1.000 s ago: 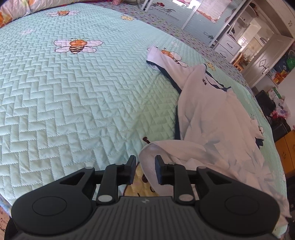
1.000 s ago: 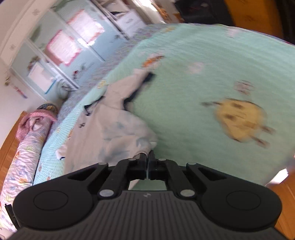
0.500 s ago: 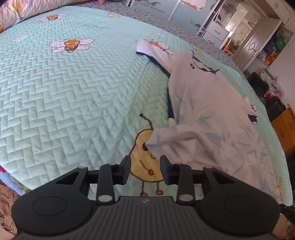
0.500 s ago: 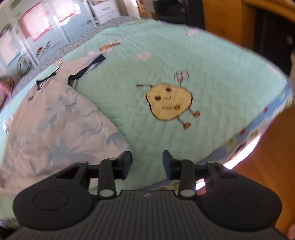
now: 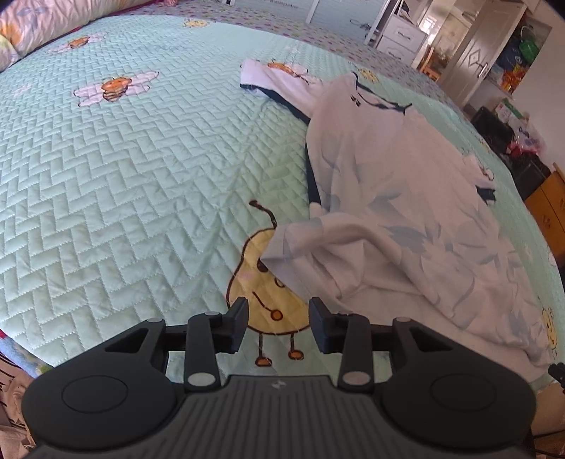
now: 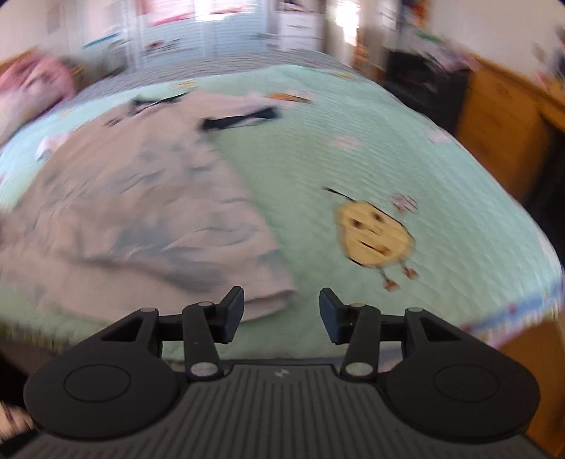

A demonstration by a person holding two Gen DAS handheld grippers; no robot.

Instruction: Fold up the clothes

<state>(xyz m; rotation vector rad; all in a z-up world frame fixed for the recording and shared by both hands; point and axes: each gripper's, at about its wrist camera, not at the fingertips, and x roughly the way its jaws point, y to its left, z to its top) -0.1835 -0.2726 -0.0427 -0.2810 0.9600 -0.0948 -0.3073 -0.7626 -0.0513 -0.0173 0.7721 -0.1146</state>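
A white shirt with pale blue print and dark navy trim [image 5: 395, 197] lies spread and rumpled on the mint quilted bed. Its near hem corner is turned up over a yellow pear picture [image 5: 261, 293]. My left gripper [image 5: 277, 323] is open and empty, just short of that corner. In the blurred right wrist view the same shirt [image 6: 141, 212] lies to the left, its near corner by my left finger. My right gripper [image 6: 280, 316] is open and empty above the bed's front edge.
The mint quilt [image 5: 123, 183] stretches far to the left, with bee pictures. Pillows [image 5: 39, 24] lie at the far left. White drawers and an open door [image 5: 469, 60] stand behind the bed. A wooden cabinet [image 6: 505, 116] stands to the right of the bed.
Both grippers have opened and let go of the shirt's hem, then drawn back toward the bed's near edge. The right gripper has swung right, and its view is blurred with motion.
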